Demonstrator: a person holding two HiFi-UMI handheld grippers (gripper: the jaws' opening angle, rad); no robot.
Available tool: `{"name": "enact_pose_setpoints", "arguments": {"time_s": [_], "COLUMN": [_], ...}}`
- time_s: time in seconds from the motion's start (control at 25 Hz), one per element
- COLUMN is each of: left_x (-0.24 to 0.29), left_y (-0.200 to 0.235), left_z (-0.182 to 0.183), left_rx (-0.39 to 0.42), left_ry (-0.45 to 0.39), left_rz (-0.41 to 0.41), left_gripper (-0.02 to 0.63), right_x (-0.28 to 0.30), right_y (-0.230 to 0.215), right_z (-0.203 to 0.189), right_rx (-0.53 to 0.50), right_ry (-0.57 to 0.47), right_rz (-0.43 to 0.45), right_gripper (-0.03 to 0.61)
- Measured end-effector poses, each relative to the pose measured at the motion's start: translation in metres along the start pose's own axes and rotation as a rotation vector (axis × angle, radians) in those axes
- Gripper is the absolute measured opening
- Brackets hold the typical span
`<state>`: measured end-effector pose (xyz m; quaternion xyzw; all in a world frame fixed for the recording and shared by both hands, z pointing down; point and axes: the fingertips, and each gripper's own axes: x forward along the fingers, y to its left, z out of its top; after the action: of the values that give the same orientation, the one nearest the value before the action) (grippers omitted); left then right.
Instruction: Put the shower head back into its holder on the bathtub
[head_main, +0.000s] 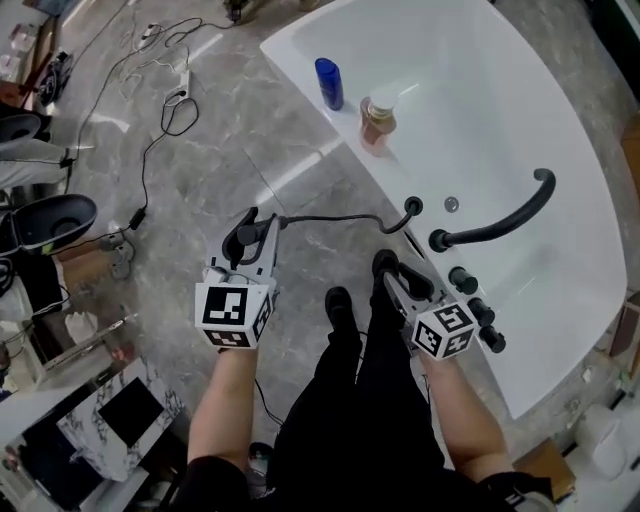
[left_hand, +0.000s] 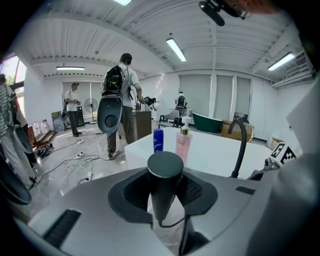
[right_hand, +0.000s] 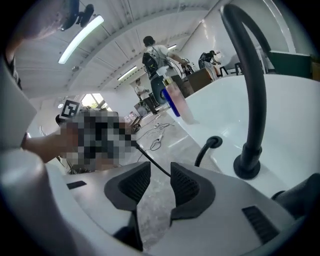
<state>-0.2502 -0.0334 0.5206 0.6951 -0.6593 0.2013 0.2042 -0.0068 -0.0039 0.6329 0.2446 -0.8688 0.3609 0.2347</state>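
Observation:
A black shower head (head_main: 244, 238) sits between the jaws of my left gripper (head_main: 250, 228), over the marble floor left of the white bathtub (head_main: 298, 62). In the left gripper view the shower head (left_hand: 165, 170) stands upright and my left gripper (left_hand: 165, 189) is shut on it. Its black hose (head_main: 330, 219) runs right to the round holder (head_main: 412, 206) on the tub rim. My right gripper (head_main: 388, 264) hangs close to the rim, near the holder. In the right gripper view my right gripper (right_hand: 159, 176) is open with nothing between its pads, and the holder (right_hand: 216, 141) lies ahead.
A curved black spout (head_main: 500, 225) and several black knobs (head_main: 466, 282) stand on the rim by my right gripper. A blue bottle (head_main: 328, 82) and a pink pump bottle (head_main: 378, 120) stand farther along it. Cables (head_main: 170, 95) trail over the floor. People (left_hand: 120, 100) stand in the background.

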Motion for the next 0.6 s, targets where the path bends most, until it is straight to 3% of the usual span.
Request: {"name": "enact_pose_setpoints", "arguments": {"time_s": [0.24, 0.6], "left_x": [0.045, 0.078], "left_y": [0.006, 0.003], "left_z": [-0.061, -0.127], "left_rx": [-0.035, -0.023], "left_ry": [0.036, 0.09], "left_rz": [0.005, -0.021], "left_gripper": [0.13, 0.13], "right_x": [0.065, 0.129], "right_y": [-0.055, -0.116], "right_z": [-0.041, -0.076], "right_rx": [0.007, 0.044], "right_ry": [0.035, 0.038], "right_rz": [-0.077, -0.186], "right_gripper": [0.152, 0.178]}}
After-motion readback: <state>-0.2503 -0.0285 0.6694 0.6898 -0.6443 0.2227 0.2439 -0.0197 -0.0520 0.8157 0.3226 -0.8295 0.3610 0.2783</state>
